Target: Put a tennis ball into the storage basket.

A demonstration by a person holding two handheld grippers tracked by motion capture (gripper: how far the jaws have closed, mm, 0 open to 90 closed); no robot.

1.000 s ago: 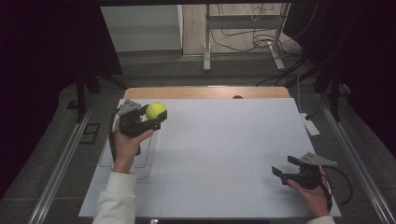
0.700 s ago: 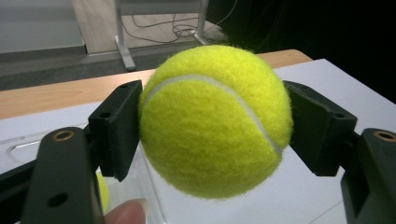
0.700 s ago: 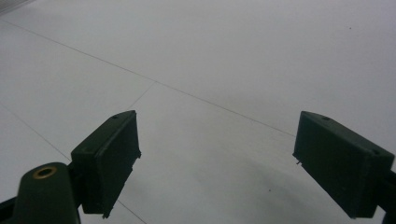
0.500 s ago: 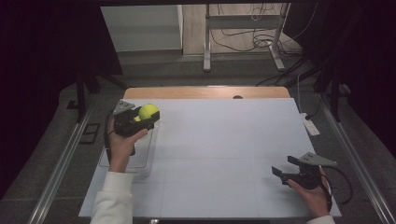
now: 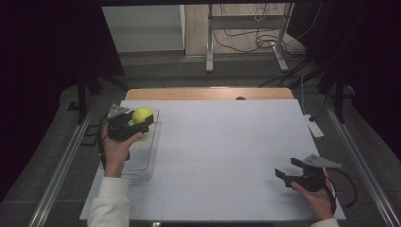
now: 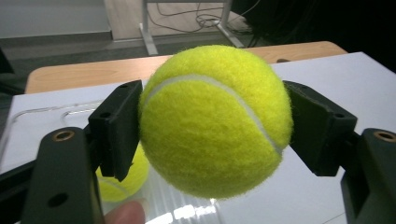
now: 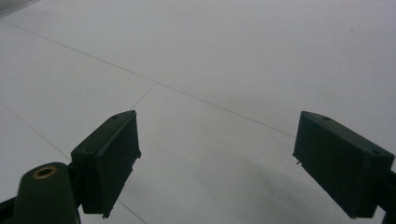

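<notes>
Here, at the far left of the white table [image 5: 227, 142], my left gripper [image 5: 142, 122] pinches a yellow tennis ball [image 5: 141, 115], one black jaw pressed on each side of it. The ball is held in the air above a clear plastic tray [image 5: 146, 158] that lies along the table's left edge. In the left gripper view a second yellow ball [image 6: 126, 179] shows below the held one, down in the tray, partly hidden behind the left jaw. Well apart, at the near right corner of the table, my right gripper [image 5: 289, 168] hangs just above the bare surface with its jaws spread wide and nothing between them.
</notes>
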